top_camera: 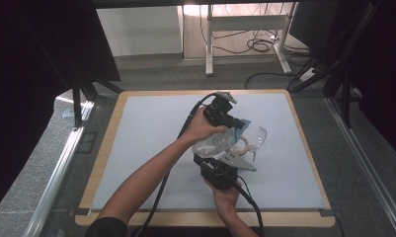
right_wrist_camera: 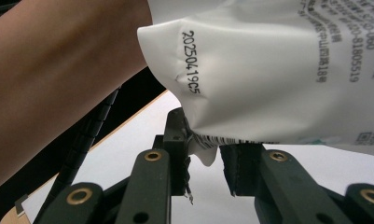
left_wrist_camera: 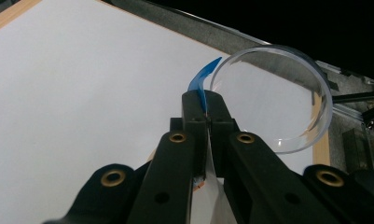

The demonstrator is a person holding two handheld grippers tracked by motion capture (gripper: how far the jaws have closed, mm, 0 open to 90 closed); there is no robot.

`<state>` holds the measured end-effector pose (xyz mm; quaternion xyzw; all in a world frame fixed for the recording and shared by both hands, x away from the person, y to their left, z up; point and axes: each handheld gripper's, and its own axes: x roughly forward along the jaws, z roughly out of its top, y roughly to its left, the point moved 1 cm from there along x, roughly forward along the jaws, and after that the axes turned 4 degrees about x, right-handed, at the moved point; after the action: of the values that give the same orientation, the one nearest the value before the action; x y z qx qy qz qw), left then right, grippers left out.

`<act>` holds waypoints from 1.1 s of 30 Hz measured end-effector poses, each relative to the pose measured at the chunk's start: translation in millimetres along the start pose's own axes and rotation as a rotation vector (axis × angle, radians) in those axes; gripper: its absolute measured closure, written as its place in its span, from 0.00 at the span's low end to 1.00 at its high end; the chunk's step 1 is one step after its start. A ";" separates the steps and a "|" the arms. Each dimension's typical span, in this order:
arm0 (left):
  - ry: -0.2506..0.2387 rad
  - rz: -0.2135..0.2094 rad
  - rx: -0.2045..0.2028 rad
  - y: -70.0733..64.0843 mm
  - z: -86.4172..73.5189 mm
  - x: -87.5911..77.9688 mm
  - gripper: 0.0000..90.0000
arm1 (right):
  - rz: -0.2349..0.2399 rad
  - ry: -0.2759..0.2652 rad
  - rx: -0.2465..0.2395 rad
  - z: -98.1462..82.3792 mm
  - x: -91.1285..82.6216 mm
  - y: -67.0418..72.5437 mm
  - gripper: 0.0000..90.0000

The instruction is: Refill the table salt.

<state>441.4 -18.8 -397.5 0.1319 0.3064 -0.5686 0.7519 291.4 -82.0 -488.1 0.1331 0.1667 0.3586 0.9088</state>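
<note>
A white packet with blue trim (top_camera: 219, 141) is held above the white mat, over the middle right of the table. My left gripper (top_camera: 236, 123) comes from the far side and is shut on the packet's thin blue edge (left_wrist_camera: 201, 82). My right gripper (top_camera: 216, 158) reaches up from the near side. In the right gripper view its jaws (right_wrist_camera: 205, 142) stand apart, with a bottom corner of the packet (right_wrist_camera: 250, 70) hanging between them against the left one. A clear glass (top_camera: 257, 137) lies beside the packet; its round rim (left_wrist_camera: 273, 98) shows just past my left jaws.
The white mat (top_camera: 146, 148) covers a wooden table top (top_camera: 205, 219). A pale ring-shaped thing (top_camera: 245, 145) lies under the packet next to the glass. Dark curtains flank the table; a desk frame (top_camera: 245, 29) and floor cables (top_camera: 257, 45) stand beyond its far edge.
</note>
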 end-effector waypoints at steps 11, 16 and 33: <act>0.005 -0.005 0.001 0.0 2.0 -0.5 1.00 | 0.001 -0.011 0.004 0.4 0.5 -0.1 0.82; 0.008 -0.009 0.010 -1.4 5.6 0.3 1.00 | -0.001 -0.023 0.007 1.8 -1.4 -0.2 0.82; 0.008 -0.008 0.004 0.1 2.3 -0.4 1.00 | 0.001 -0.016 0.003 0.9 -0.2 0.0 0.82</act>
<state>442.1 -19.8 -395.5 0.1345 0.3091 -0.5715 0.7482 291.5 -82.3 -487.2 0.1375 0.1598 0.3576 0.9098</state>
